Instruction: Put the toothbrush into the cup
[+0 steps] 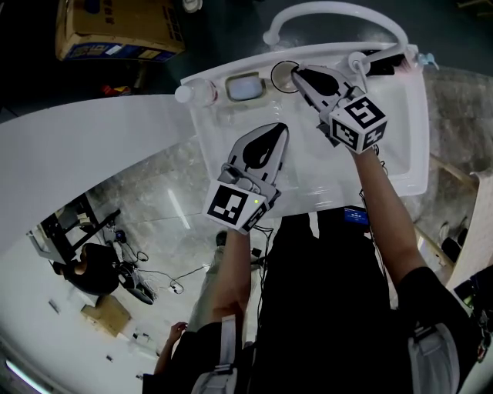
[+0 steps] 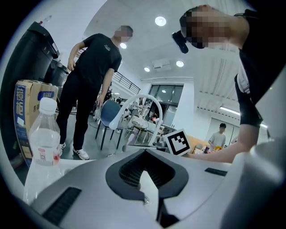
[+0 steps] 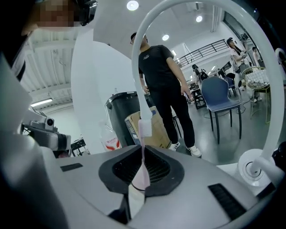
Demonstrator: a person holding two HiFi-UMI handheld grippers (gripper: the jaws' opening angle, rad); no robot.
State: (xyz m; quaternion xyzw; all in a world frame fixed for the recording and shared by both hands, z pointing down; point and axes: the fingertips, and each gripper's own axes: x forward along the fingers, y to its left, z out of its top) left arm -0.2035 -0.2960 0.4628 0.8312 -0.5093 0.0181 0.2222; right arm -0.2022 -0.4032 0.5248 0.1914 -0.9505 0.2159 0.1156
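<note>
A pink toothbrush (image 3: 144, 150) stands upright between the pads of my right gripper (image 3: 142, 181), which is shut on its handle, bristle head up. In the head view, my right gripper (image 1: 297, 74) has its tips right at the dark-rimmed cup (image 1: 280, 78) on the back ledge of the white basin (image 1: 408, 115). The brush itself is too small to make out there. My left gripper (image 1: 281, 129) hangs over the basin's middle, jaws together with nothing between them. In its own view my left gripper (image 2: 149, 197) holds nothing.
A clear plastic bottle (image 1: 192, 93) and a small white dish (image 1: 246, 86) sit left of the cup. A white arched faucet (image 1: 339, 11) rises behind. A cardboard box (image 1: 115, 31) lies beyond. A person in black (image 2: 94, 76) stands nearby.
</note>
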